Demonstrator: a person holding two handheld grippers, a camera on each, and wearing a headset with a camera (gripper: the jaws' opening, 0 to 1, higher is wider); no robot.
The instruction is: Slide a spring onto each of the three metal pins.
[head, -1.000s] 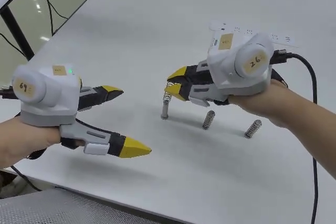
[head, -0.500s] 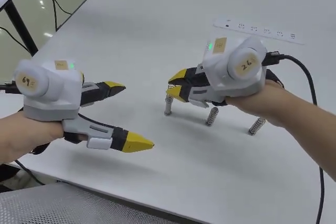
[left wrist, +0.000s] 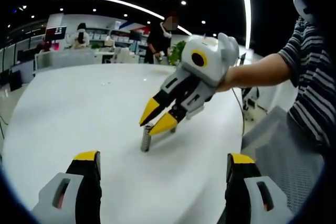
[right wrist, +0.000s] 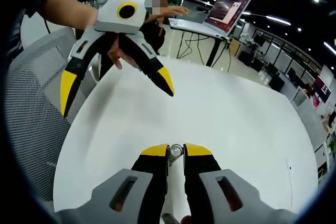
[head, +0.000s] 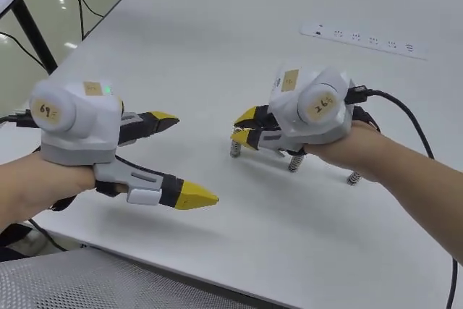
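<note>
We see our right gripper (head: 242, 127) with jaws narrowed on a spring (right wrist: 176, 150) atop the leftmost pin (head: 235, 150) on the white table (head: 217, 48); the middle pin (head: 295, 162) and end pin (head: 353, 177) stand beside it, each already sprung; our left gripper (head: 194, 157) hovers apart, jaws wide, holding nothing.
</note>
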